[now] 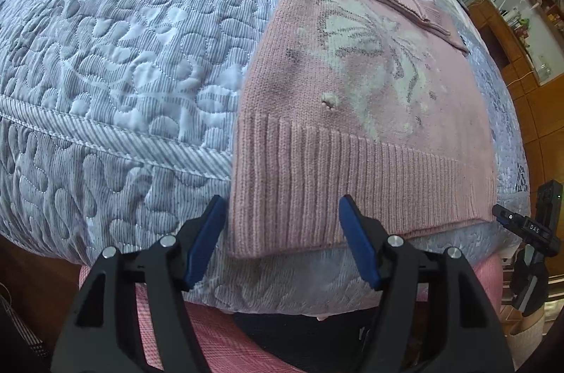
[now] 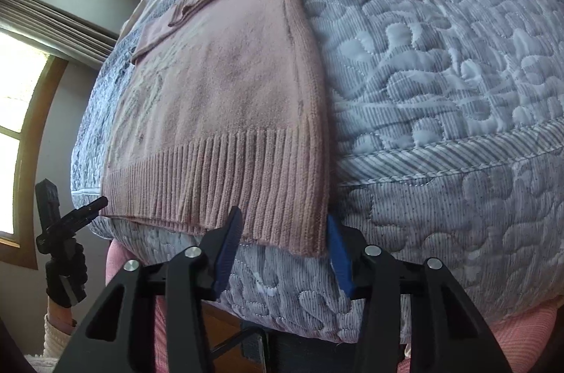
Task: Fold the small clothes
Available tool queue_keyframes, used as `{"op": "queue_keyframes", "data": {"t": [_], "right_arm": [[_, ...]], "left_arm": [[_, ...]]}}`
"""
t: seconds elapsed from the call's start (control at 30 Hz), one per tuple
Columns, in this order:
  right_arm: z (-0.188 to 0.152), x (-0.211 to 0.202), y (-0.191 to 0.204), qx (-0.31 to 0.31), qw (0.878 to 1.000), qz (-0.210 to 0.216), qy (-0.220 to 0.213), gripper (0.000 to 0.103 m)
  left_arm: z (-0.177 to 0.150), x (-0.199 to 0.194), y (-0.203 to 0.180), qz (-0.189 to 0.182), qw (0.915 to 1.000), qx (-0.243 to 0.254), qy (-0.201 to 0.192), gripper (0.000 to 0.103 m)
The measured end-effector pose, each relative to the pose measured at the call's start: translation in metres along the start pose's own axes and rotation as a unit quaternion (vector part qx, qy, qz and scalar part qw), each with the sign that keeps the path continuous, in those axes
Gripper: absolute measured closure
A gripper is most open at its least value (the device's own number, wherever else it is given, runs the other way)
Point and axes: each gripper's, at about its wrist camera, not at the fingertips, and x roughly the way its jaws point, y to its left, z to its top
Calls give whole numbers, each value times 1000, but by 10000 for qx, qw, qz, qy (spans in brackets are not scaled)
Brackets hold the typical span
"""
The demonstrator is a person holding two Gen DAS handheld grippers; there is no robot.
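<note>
Covering the bed, a quilted grey bedspread (image 1: pixel 123 63) bears a pink sweater (image 1: pixel 352 126).

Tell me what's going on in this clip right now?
A person holding two tongs is folding a pink sweater on a quilted bedspread. Its sleeves are already folded across the body. Both the left tongs and right tongs are open at the ribbed hem, not yet gripping it.

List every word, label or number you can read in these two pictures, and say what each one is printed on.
"DAS": white letters on the other gripper, seen at the right edge of the left wrist view.
Pink sweater: no readable text.
Shelf items: too small to read.
</note>
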Motion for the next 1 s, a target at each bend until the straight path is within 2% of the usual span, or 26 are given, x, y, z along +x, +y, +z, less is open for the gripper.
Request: {"op": "queue_keyframes", "data": {"t": [0.13,0.2,0.27,0.33,0.4,0.6,0.7,0.8,1.0], "right_arm": [[1,2,-6,131,9999,51,-3,66],[1,0,-10,170,9998,107,3,74],[1,0,-13,175,9997,150,42,89],[-1,-2,-16,200,9994,276,79,91],[-2,-5,-16,185,9991,366,83,91],[2,-21,-11,171,9959,890,-8,92],[13,-40,-8,202,9912,1301,-161,93],[31,-58,-4,207,9878,1512,-326,93],[71,-80,2,87,9870,1506,-564,93]], "left_arm": [[0,3,3,-51,9999,-125,17,58],[0,3,6,-36,9999,-147,12,63],[-1,2,7,-60,9999,-153,8,69],[-1,0,7,-92,9999,-125,4,85],[-2,-3,8,-87,9999,-103,-6,90],[-2,-18,15,-443,9985,-282,-127,95],[6,-36,14,-777,9959,-320,-333,95],[21,-53,8,-932,9937,-257,-572,96],[61,-65,-8,-794,9929,-24,-886,96]]}}
